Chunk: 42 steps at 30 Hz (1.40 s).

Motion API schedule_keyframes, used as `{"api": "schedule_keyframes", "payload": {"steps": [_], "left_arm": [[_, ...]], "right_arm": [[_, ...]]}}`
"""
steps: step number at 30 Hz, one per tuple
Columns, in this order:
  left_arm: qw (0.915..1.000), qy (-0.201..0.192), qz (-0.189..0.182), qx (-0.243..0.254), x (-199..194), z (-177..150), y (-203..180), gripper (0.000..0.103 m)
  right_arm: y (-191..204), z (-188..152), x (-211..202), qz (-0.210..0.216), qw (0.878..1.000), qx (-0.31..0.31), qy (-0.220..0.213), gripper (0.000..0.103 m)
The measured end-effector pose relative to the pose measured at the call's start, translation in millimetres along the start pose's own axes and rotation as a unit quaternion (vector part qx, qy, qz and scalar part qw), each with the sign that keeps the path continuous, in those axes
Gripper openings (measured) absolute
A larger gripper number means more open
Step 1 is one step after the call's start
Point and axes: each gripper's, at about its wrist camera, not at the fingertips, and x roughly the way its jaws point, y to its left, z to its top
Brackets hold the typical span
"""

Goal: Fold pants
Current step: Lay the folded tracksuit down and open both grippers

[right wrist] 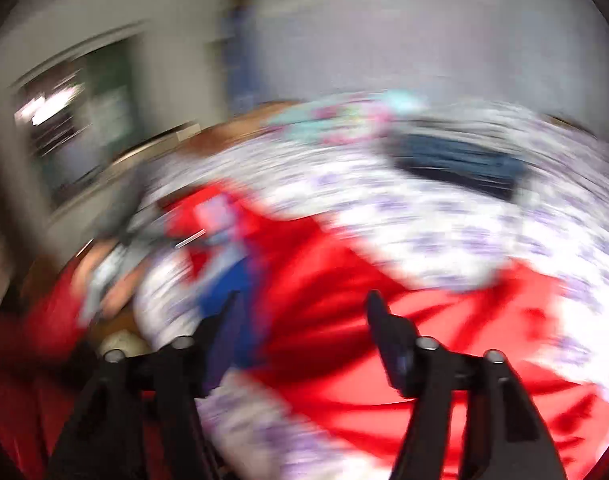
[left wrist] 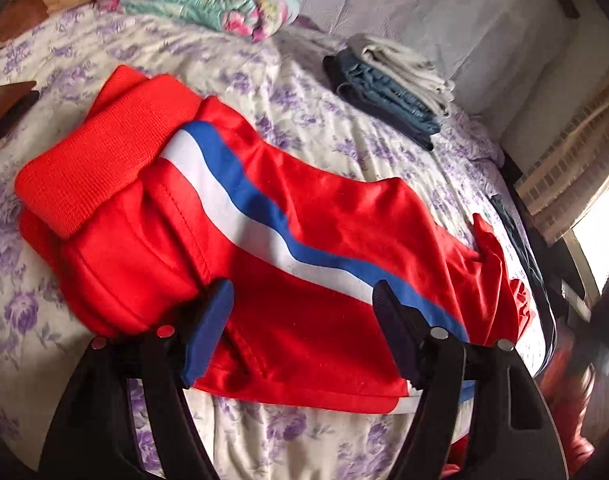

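Red pants (left wrist: 264, 216) with a white and blue side stripe lie folded over on the flowered bed sheet (left wrist: 344, 136); the ribbed red cuff (left wrist: 100, 160) rests on top at the left. My left gripper (left wrist: 302, 300) hovers over the near edge of the pants, its jaws wide apart and the cloth lying below them, not pinched. The right wrist view is badly blurred: the red pants (right wrist: 344, 320) spread on the bed there, and my right gripper (right wrist: 300, 312) stands open above them with nothing clamped.
A stack of folded blue and grey clothes (left wrist: 392, 92) sits at the back right of the bed. A rolled flowered quilt (left wrist: 208, 0) lies at the far end. The bed's right edge meets a window side (left wrist: 576, 184). A person's red sleeve (right wrist: 44, 320) shows at the left.
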Motion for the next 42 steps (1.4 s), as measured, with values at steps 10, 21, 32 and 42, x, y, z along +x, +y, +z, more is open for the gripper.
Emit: {"api": "schedule_keyframes", "payload": {"steps": [10,21,32,42], "left_arm": [[0.9853,-0.065,0.092,0.128,19.3,-32.3,-44.3,0.098],[0.9779,-0.088,0.108,0.156,21.9,-39.2,-46.5,0.099],[0.9803,-0.089,0.092,0.15,18.4,-38.4,-42.0,0.099],[0.9801,-0.086,0.104,0.146,20.8,-37.7,-44.4,0.099]], "right_arm": [[-124.6,33.4,98.8,-0.166,0.962,0.162,0.147,0.069],[-151.6,9.3,93.8,-0.179,0.962,0.18,0.1,0.027],[-153.0,-94.6,-115.7,-0.109,0.929,0.324,-0.14,0.025],[-170.9,-160.2,-129.9,-0.084,0.903,0.408,-0.108,0.052]]}}
